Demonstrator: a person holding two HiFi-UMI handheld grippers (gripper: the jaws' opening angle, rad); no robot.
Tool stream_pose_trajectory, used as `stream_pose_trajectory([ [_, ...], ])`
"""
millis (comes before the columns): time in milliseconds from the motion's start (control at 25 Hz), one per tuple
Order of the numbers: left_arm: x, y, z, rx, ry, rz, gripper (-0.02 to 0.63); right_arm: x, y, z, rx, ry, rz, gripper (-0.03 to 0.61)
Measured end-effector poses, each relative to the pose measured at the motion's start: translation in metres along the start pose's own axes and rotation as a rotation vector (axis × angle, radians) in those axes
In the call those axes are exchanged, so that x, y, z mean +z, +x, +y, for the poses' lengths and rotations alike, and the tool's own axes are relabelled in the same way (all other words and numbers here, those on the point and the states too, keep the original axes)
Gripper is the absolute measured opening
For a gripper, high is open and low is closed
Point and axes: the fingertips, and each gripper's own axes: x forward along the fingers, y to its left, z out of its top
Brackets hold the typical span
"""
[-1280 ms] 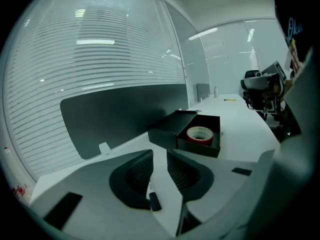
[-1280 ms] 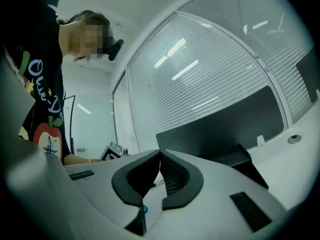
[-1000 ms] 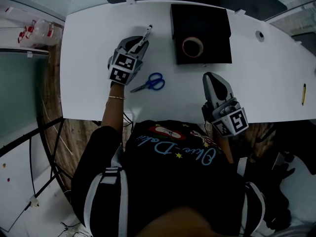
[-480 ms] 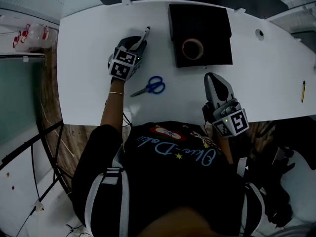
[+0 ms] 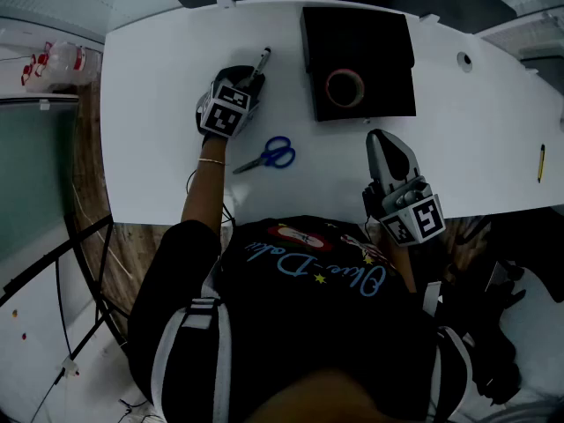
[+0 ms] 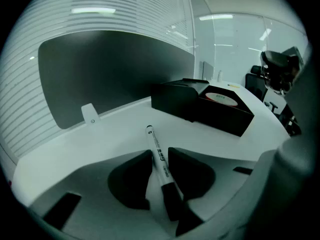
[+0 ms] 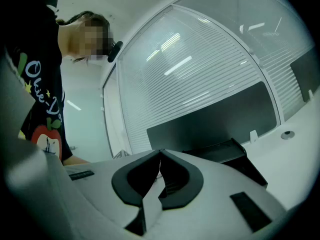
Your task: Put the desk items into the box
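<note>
Straddling a white marker pen [image 5: 259, 63] with a black cap, the left gripper [image 6: 159, 155], jaws just spread wider and not clamping the barrel. Lying flat on the white desk [image 5: 159, 104], just left of the open black box [image 5: 352, 29]. Inside that box, a brownish tape roll [image 5: 344, 87]. Left of the box and nearer the person, blue-handled scissors [image 5: 267, 154]. Just below the box's near right corner, the right gripper [image 7: 160, 156], jaws closed together on nothing. Far right of the box, a yellow pencil [image 5: 541, 166].
</note>
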Motion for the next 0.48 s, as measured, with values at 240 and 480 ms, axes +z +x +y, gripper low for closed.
stream_pose_trajectory([
  [240,-0.006,0.004,-0.003,-0.007,0.018,0.023,0.094,0.0,-0.001,0.003,0.005,-0.012,0.0,0.017],
  [480,0.004,-0.004,-0.004,0.003,-0.003,-0.01,0.091,0.007,-0.001,0.006,0.004,0.011,-0.026,0.017],
])
